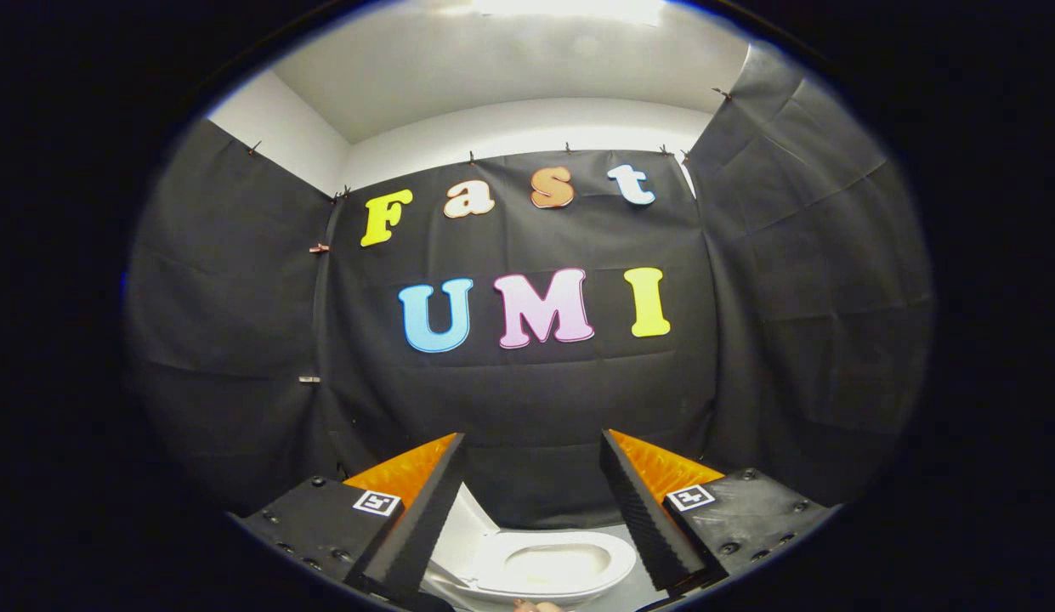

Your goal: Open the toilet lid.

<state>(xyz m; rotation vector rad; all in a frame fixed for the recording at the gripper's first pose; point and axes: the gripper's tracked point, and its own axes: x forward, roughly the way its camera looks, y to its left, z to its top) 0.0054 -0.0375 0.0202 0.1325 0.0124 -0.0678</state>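
Lid (pixel 463 531) stands raised beside the left finger (pixel 416 518), tilted up off the bowl; toilet (pixel 548 569) sits low between the fingers, seat and bowl exposed; gripper (pixel 534 450) spread wide, pinching nothing; task looks done, only retreat left.

White glossy ceramic toilet (pixel 548 571) sits low on the floor, against the black cloth wall behind. Its white plastic lid (pixel 461 534) is raised, tilted up at the toilet's left side. Oval seat ring and pale bowl interior lie exposed, facing upward.
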